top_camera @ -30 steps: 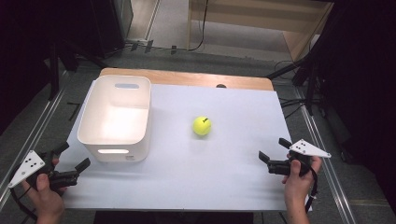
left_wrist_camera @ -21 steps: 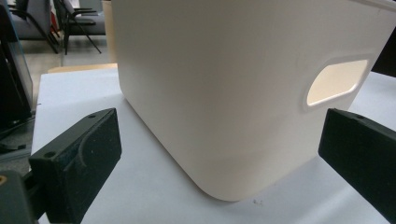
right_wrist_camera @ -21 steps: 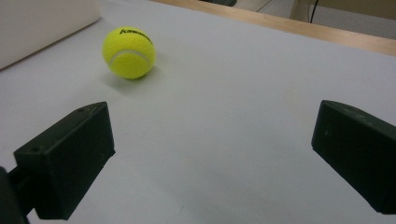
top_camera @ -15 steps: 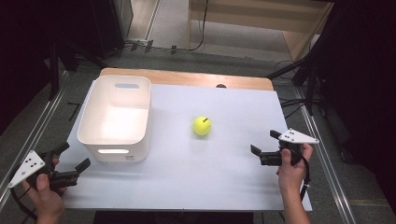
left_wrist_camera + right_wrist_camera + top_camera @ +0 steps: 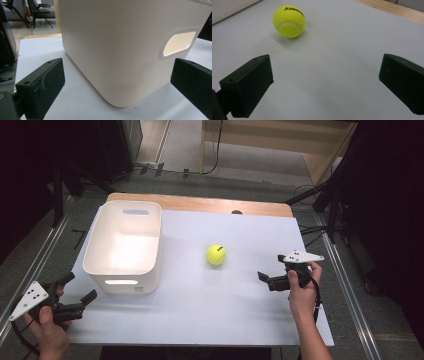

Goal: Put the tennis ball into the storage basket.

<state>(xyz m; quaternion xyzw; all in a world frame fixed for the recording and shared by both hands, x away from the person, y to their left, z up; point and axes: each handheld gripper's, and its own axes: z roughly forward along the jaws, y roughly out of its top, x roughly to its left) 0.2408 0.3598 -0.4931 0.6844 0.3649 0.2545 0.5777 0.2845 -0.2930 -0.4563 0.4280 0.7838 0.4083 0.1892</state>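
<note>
A yellow tennis ball (image 5: 216,255) lies on the white tabletop (image 5: 200,320), right of a white plastic bin (image 5: 125,282) with handle cut-outs. My right gripper (image 5: 270,266) is open, held a short way right of the ball and pointing at it, with nothing between its jaws. In the right gripper view the ball (image 5: 289,21) sits ahead and left of the gripper (image 5: 327,75). My left gripper (image 5: 81,286) is open at the table's front left corner, facing the bin's near corner (image 5: 125,50); the gripper (image 5: 120,75) holds nothing.
A wooden strip (image 5: 200,204) runs along the table's far edge. Metal rails (image 5: 345,270) flank the table on both sides. Bare tabletop lies between the ball and the right gripper. The inside of the bin (image 5: 127,245) looks bare.
My right gripper has moved left and slightly away from the person, closing in on the ball. The left gripper, ball and bin have not moved.
</note>
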